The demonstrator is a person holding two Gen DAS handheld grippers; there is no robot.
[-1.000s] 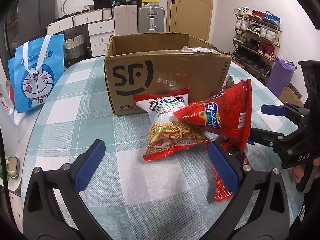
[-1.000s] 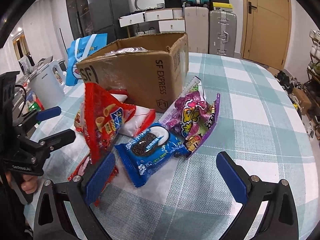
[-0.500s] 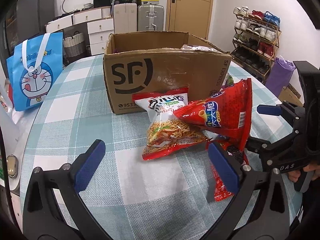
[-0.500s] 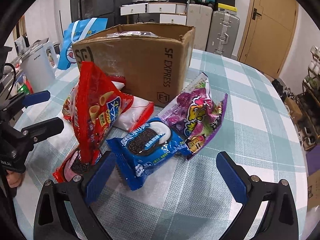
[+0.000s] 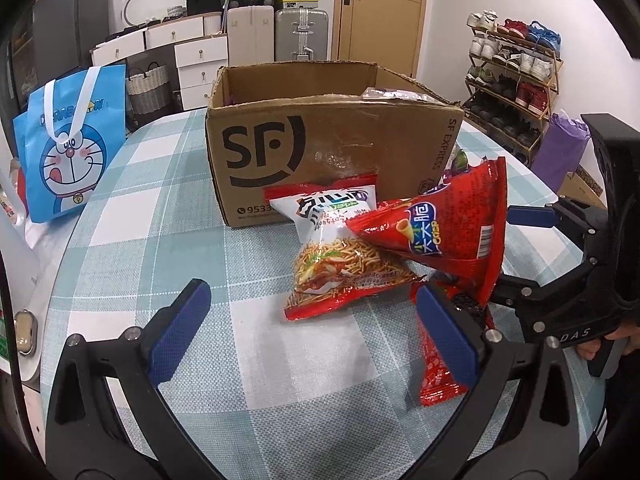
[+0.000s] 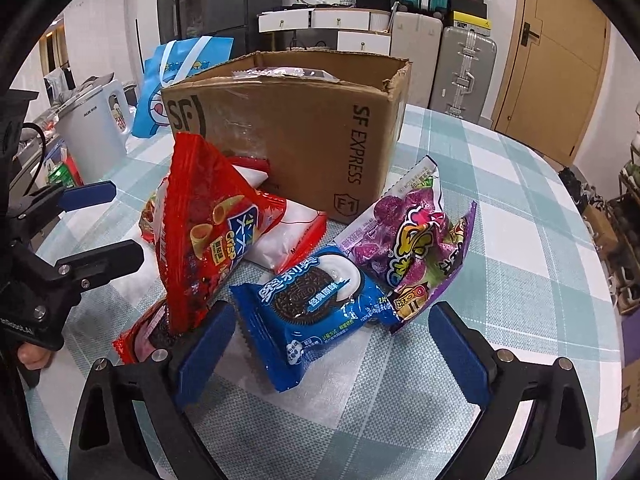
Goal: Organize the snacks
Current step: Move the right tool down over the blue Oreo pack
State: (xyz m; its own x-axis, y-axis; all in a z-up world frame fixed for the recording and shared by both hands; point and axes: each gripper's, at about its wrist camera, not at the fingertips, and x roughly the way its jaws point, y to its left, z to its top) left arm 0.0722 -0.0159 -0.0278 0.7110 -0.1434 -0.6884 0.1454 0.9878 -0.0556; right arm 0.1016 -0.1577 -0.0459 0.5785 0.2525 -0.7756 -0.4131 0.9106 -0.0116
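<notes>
Now the snacks lie in a small heap on the checked counter, just in front of the open SF Express cardboard box. From the right wrist camera, the right gripper hangs above the blue Oreo pack; its fingers have just been closing a little but stand wide, 1 on each side of the pack, and do not press on it. A purple candy bag leans just right of the Oreo pack and touches it. The red cone-snack bag stands upright on the left, with a red Oreo pack lying partly under it. From the left wrist camera, the left gripper has its fingers wide apart with nothing between them, over bare counter near the red and white noodle-snack bag. A blue Doraemon bag stands at the counter's far left side.
</notes>
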